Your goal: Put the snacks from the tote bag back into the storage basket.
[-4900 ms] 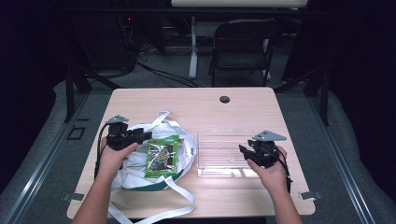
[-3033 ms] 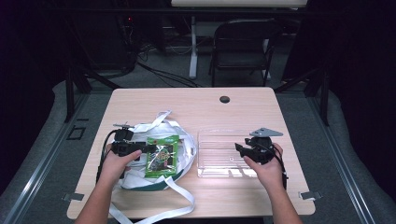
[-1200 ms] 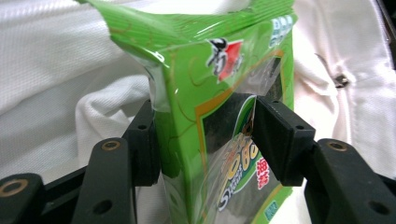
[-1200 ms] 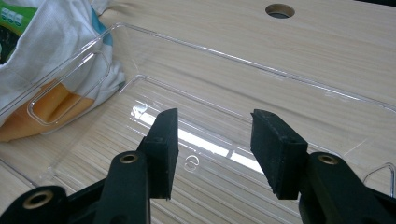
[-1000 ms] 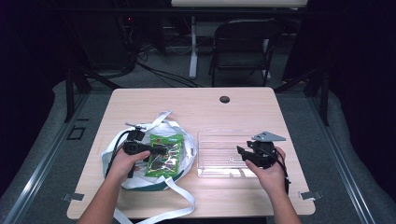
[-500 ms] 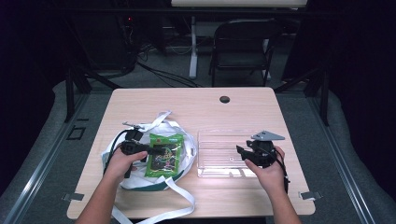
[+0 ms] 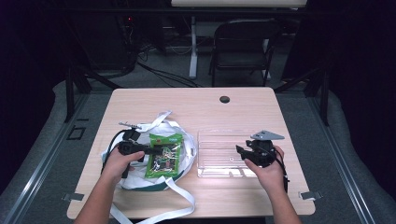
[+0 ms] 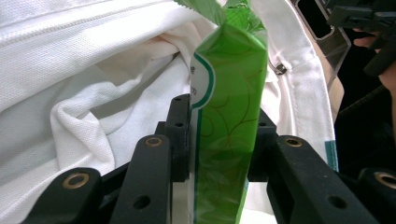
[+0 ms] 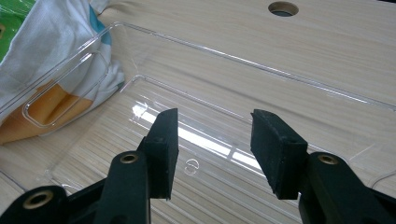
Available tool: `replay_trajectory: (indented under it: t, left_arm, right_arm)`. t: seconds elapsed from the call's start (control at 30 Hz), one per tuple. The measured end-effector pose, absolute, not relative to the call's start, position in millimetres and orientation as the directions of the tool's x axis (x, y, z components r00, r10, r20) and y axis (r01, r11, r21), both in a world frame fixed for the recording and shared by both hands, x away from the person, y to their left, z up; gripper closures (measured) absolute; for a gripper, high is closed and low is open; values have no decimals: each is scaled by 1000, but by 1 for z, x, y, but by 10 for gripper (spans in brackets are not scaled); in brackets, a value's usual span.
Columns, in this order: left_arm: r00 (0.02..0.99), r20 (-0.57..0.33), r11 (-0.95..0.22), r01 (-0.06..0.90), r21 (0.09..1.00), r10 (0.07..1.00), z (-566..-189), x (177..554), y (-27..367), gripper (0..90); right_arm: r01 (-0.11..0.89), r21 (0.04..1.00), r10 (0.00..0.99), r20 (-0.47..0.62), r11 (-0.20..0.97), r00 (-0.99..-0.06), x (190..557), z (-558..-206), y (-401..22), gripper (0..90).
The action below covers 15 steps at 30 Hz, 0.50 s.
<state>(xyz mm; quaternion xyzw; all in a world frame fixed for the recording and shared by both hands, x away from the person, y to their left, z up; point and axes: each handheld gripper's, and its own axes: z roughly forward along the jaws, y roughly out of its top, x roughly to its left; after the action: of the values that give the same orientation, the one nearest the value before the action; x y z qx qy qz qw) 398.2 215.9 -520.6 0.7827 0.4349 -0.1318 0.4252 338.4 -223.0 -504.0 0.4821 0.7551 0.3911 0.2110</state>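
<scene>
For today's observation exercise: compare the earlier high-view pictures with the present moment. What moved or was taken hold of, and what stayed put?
The left gripper moved rightward from the white bag's left edge to the green packet and closed on it; the packet has shifted slightly. The right gripper stayed open, hovering over the clear tray, which did not move.

One of most things, two of the tools

Two handheld grippers point(image 7: 156, 150) point(image 7: 239, 151), one green snack packet point(image 7: 164, 155), one white tote bag point(image 7: 175, 132), one clear plastic tray point(image 7: 219, 140), one wooden table point(image 7: 196, 105); upper centre, seemingly one dark folding chair point(image 7: 243, 46).
</scene>
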Motion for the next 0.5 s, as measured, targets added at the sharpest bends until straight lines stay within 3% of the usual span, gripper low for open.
replay_trajectory:
  t: [0.5]
  left_arm:
    - [594, -587, -242, 786, 569, 550, -519, 397, 220, 730]
  right_arm:
    - [564, 790, 892, 49, 241, -449, 340, -506, -222, 519]
